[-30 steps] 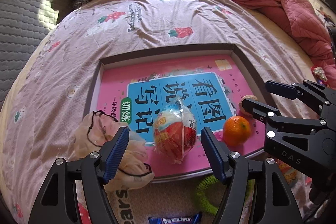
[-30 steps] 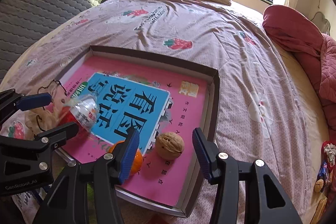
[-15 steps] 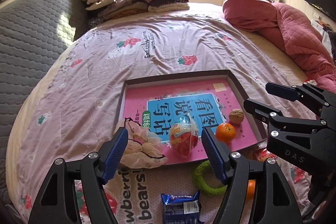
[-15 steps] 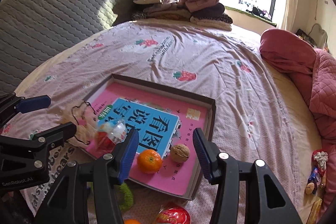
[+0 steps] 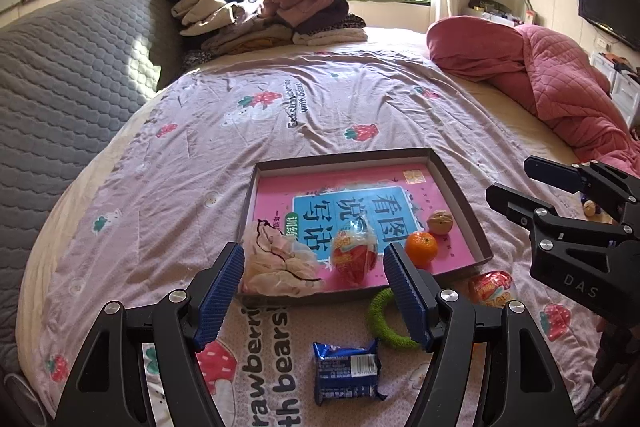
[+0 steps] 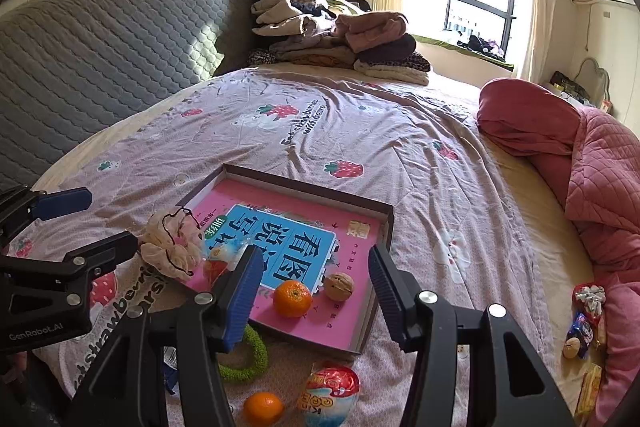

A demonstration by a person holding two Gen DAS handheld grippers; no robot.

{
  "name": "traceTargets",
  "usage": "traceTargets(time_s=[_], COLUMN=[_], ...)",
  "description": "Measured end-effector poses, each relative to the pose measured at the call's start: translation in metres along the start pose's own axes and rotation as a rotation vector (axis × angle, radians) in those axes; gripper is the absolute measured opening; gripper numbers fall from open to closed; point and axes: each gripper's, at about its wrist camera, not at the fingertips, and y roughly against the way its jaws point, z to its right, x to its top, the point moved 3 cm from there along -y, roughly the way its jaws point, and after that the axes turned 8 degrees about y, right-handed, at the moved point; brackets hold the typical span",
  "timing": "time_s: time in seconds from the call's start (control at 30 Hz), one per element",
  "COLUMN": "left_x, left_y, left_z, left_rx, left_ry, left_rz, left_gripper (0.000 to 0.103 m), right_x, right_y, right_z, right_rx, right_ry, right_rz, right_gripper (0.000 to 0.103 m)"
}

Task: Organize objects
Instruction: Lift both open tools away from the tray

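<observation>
A shallow brown tray lined with a pink and blue book lies on the strawberry-print bedsheet. Inside it are a mandarin, a walnut, a plastic-wrapped red egg toy and a crumpled pale cloth. In front of the tray lie a green ring, a blue snack packet, a second red egg toy and a second mandarin. My left gripper hovers open above the tray's near edge, empty. My right gripper is open and empty too, above the mandarin and walnut.
A pile of folded clothes sits at the head of the bed by the grey padded headboard. A bunched pink quilt covers the right side. Small snacks lie at the bed's right edge.
Both grippers have risen and drawn back from the tray, so the loose things in front of it have come into view. The things inside the tray have stayed where they were.
</observation>
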Motion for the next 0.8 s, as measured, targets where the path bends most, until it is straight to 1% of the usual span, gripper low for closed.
traceTargets(time_s=[0.27, 0.43, 0.7, 0.8], left_x=[-0.018, -0.026, -0.038, -0.042], left_y=[0.012, 0.015, 0.019, 0.020], left_z=[0.001, -0.002, -0.004, -0.003], left_rx=[0.007, 0.023, 0.016, 0.016], left_ry=[-0.001, 0.000, 0.008, 0.001], left_rz=[0.006, 0.013, 0.014, 0.011], left_gripper=[0.074, 0.074, 0.074, 0.074], right_x=[-0.005, -0.012, -0.040, -0.047], right_y=[0.020, 0.031, 0.037, 0.039], right_z=[0.000, 0.001, 0.004, 0.002], right_rx=[-0.015, -0.015, 0.001, -0.012], right_ry=[0.003, -0.011, -0.054, -0.047], right_rz=[0.022, 0.026, 0.008, 0.001], right_gripper=[0.055, 0.055, 0.055, 0.055])
